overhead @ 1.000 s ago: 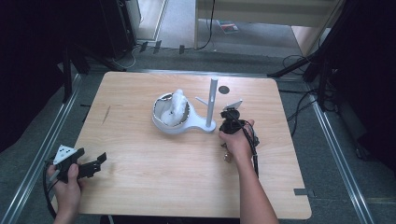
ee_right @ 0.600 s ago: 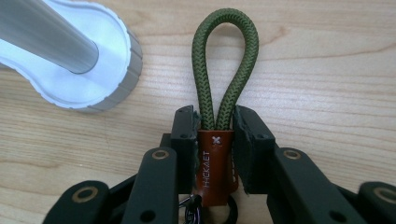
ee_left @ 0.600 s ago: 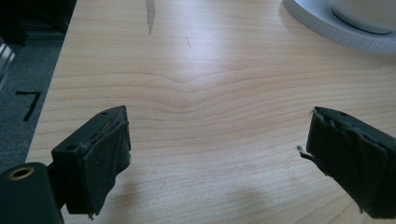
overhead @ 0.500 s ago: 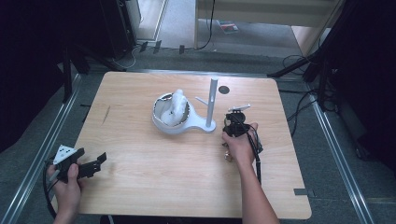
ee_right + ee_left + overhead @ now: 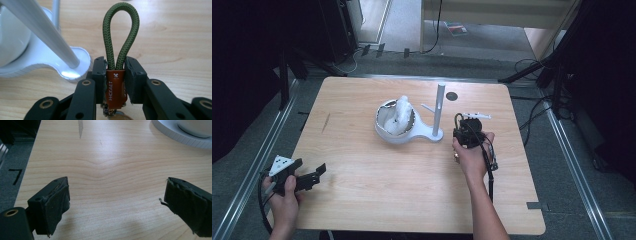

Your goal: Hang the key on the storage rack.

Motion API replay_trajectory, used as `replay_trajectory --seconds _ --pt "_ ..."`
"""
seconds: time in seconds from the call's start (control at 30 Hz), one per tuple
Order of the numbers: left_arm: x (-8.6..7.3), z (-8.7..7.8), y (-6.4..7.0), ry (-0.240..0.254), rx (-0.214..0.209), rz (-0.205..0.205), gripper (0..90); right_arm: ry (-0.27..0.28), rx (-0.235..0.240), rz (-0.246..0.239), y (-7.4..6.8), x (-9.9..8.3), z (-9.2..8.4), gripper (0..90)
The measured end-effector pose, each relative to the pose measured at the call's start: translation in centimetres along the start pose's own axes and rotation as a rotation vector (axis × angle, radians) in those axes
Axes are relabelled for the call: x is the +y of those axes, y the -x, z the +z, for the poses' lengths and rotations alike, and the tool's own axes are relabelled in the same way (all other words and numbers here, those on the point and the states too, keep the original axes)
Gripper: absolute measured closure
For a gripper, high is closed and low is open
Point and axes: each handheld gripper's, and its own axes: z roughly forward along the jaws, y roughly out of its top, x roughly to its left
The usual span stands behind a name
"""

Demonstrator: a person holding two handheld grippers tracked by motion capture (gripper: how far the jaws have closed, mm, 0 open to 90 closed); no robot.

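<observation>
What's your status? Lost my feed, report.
Right tool shut on green cord loop, beside white stand. Left tool open, nothing between. Stand's side peg not yet reached.

A pale wooden table stands on grey floor, black cables trailing, dark surroundings

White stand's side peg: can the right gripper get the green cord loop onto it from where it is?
Probably yes. The right gripper is shut on the keychain with its green cord loop standing free above the jaws, beside the white stand. Bare tabletop lies between it and the side peg.
</observation>
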Motion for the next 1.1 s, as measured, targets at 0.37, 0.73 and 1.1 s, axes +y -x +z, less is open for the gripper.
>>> replay_trajectory --seconds 0.37,0.73,1.1 --pt "0.0 0.0 0.0 0.001 0.001 0.0 7.0 0.185 0.032 -0.038 -1.2 0.3 -3.4 72.4" --pt "0.0 0.0 0.0 0.0 0.001 0.002 7.0 0.326 0.044 -0.076 -2.8 0.6 -6.7 72.3" --pt "0.0 0.0 0.0 0.0 0.002 -0.001 7.0 0.427 0.048 -0.113 -4.1 0.3 -9.3 72.3"
